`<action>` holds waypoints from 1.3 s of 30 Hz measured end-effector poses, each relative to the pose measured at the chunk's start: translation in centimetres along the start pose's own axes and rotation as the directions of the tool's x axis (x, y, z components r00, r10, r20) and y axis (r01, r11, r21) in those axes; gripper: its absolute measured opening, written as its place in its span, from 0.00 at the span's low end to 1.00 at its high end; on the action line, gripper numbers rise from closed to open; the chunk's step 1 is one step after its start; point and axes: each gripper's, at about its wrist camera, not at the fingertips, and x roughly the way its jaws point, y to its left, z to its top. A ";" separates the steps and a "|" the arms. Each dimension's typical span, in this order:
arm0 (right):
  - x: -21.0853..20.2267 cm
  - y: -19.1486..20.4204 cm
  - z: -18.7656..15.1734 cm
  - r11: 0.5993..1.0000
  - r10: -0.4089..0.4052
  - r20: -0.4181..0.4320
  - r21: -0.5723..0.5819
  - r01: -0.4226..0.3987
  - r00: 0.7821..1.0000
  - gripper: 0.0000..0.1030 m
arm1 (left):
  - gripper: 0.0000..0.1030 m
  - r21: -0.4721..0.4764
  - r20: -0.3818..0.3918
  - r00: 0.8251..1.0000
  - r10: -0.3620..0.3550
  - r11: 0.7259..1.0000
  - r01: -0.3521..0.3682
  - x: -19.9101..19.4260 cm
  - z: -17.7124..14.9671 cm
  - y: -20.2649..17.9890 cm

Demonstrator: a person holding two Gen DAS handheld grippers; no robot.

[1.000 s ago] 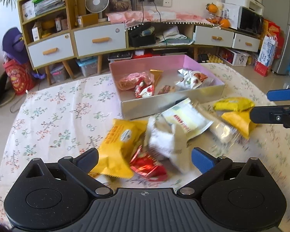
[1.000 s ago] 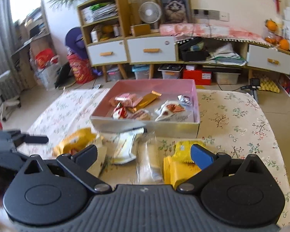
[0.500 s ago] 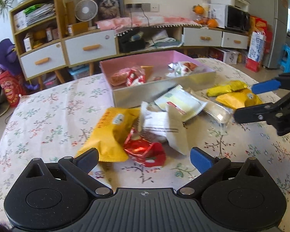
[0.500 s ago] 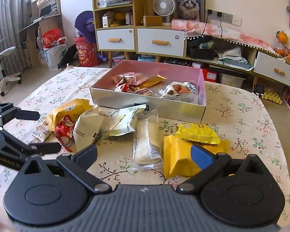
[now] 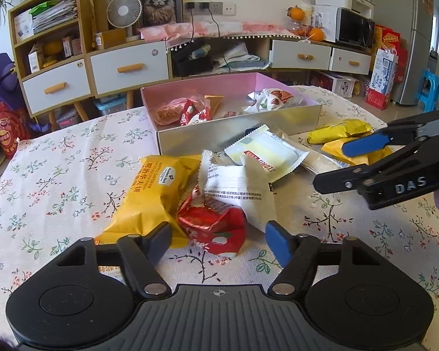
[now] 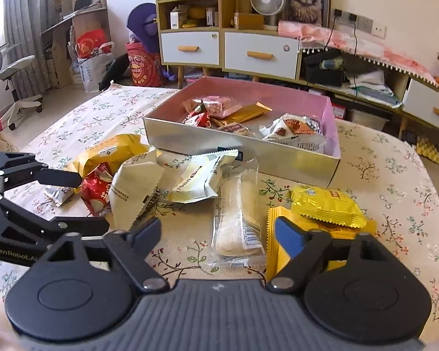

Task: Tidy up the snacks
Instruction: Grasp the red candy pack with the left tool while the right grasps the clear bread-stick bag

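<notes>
Two grippers, yours, both spread and gripping nothing. Your left gripper (image 5: 218, 238) hovers just near of the red snack packet (image 5: 212, 222), with the large yellow packet (image 5: 149, 193) to its left and a white packet (image 5: 237, 188) overlapping it on the far side. Your right gripper (image 6: 218, 234) stands near the clear-wrapped biscuit pack (image 6: 238, 222) and two yellow packets (image 6: 326, 207). The pink-lined box (image 6: 243, 153), on the far side of the loose heap, already contains several snacks on the floral tablecloth (image 5: 58, 158).

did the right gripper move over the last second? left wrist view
Cannot tell for sure: the right gripper sits lower and larger beside the yellow packets, but this camera moved too.
</notes>
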 end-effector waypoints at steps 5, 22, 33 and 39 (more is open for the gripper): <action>0.8 0.2 0.1 1.000 -0.005 -0.034 0.011 0.005 0.999 0.61 | 0.52 -0.020 0.000 1.000 0.016 1.000 -0.016 0.1 0.2 0.4; 1.9 -0.2 0.0 0.997 -0.065 -0.104 0.033 0.069 0.992 0.39 | 0.35 -0.083 -0.038 0.999 0.012 0.996 -0.015 0.1 0.7 1.4; 1.0 0.1 -0.2 0.999 -0.036 -0.179 0.025 0.042 0.983 0.37 | 0.28 -0.152 -0.160 0.987 0.026 0.987 -0.051 0.2 0.2 3.6; 0.4 0.2 -0.1 0.997 -0.001 -0.247 0.072 0.020 0.969 0.38 | 0.31 -0.173 -0.152 0.988 -0.026 0.985 -0.001 -0.2 0.0 4.3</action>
